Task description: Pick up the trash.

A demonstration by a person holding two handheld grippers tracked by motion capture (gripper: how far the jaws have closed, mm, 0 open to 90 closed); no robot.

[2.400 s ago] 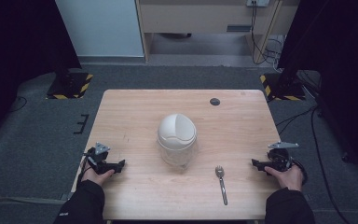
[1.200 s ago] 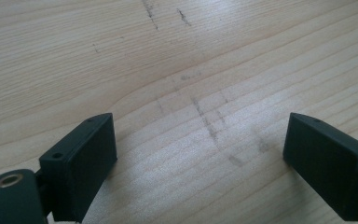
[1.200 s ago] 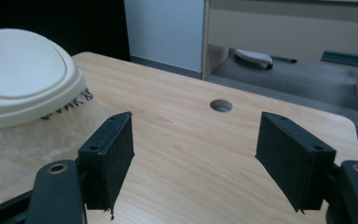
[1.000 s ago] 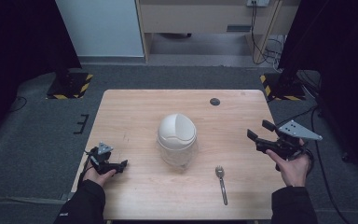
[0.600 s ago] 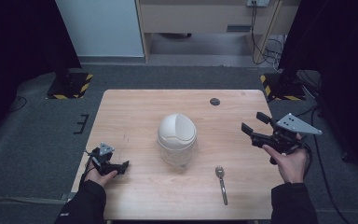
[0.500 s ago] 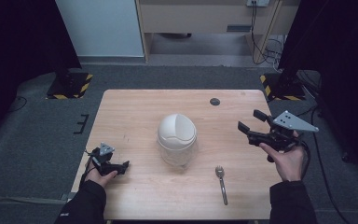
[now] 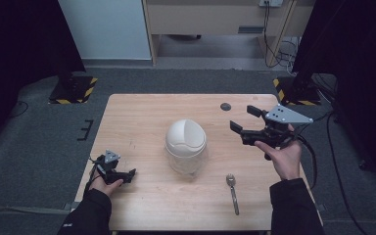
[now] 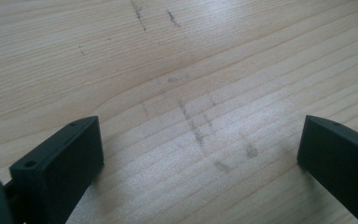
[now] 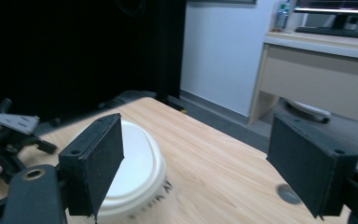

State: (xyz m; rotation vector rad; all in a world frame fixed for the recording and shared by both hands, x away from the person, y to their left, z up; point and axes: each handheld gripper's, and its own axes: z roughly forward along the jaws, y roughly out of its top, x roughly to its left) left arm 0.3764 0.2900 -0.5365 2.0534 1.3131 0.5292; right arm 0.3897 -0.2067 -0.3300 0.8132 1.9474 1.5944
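Your left gripper (image 7: pixel 127 173) rests on the table (image 7: pixel 142 112) to the left of the white domed container (image 7: pixel 186 142), well apart from it, jaws spread wide over bare wood. The container sits mid-table; its lower part looks clear, though that is hard to confirm. A spoon (image 7: pixel 232 192) lies near its right side, toward you. Your right gripper (image 7: pixel 245 121) hangs above the table to the container's right, 2 jaws wide and empty, aimed at the dome. Bring it in level, centre the dome between the jaws, then close gently.
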